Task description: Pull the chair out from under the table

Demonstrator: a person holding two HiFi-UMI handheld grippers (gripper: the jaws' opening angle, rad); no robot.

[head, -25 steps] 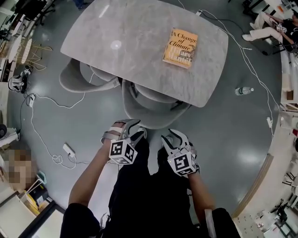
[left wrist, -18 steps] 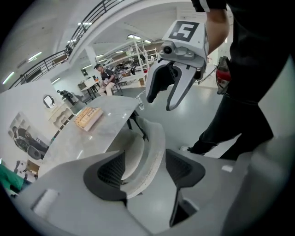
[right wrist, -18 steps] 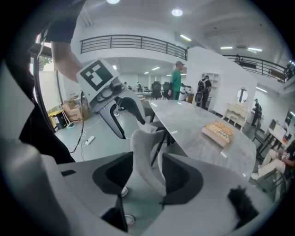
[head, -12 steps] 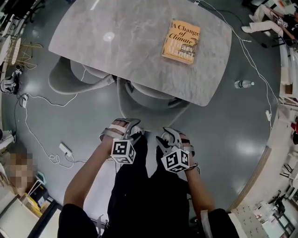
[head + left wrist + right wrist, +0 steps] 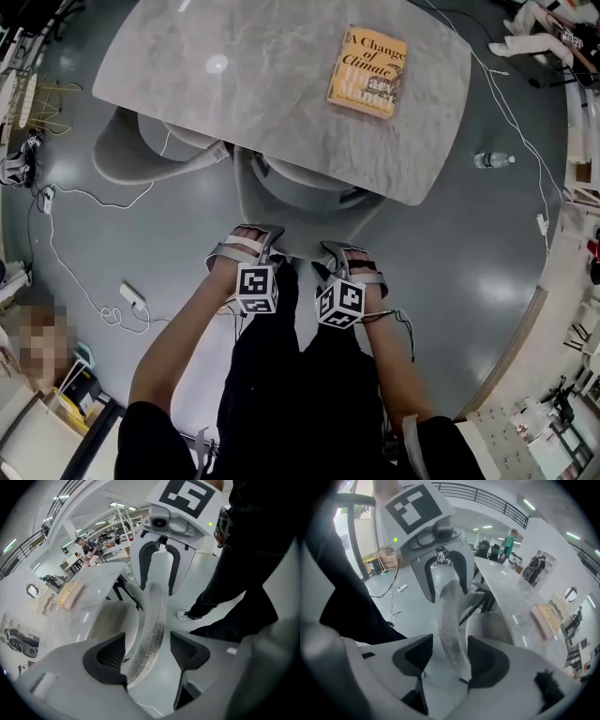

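Grey polished floor [image 5: 487, 262] is seen in the head view, with a pale stone-patterned surface [image 5: 262, 84] on which an orange book [image 5: 367, 71] lies. The chair [image 5: 300, 202] is tucked under the near edge of the surface, so that only its curved backrest is shown. A second chair [image 5: 131, 155] is tucked in at its left. A bottle [image 5: 492, 159] lies on the floor well to the right; its contents cannot be told. The left gripper [image 5: 265, 242] and the right gripper [image 5: 330, 255] are held side by side at the backrest. Only the gripper views show the hold. In each, the speckled backrest rim [image 5: 152, 616] runs between jaws that stand apart, close against the pad on the surface's side, with a gap at the other.
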